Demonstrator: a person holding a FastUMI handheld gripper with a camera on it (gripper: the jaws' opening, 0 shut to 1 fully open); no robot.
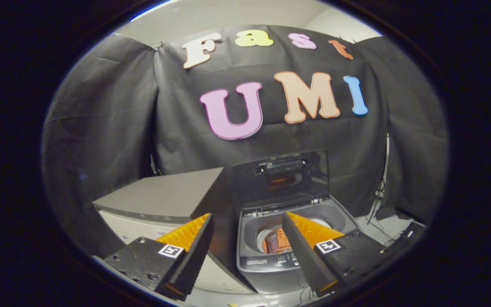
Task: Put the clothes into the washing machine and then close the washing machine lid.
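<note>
Between my two fingers, and beyond them, stands the washing machine (290,238), a grey top-loader set against the black cloth wall. My gripper (249,247) is spread wide with nothing held — both fingers (194,251) are bare, with open air between them. Down in the drum I see the clothes (276,243), an orange bundle resting inside the round opening just past my right finger, so I judge the loading part of the job done. The lid (281,177) stands upright on its hinges at the back of the machine, its dark glass catching an orange glint and its handle bar (280,166) near the top edge; it is raised that way to leave the drum mouth free. What remains, as I judge it, is the closing: I would need to reach over the drum and bring a finger against the lid's upper edge or handle bar, so it tips forward and down. Held back and above the machine as I am, I have a clear view of both drum and lid for that. Beside the machine, on my left, sits a grey-topped cabinet (164,196), just beside the washer's flank, and cables (375,213) trail on the floor to the right.
</note>
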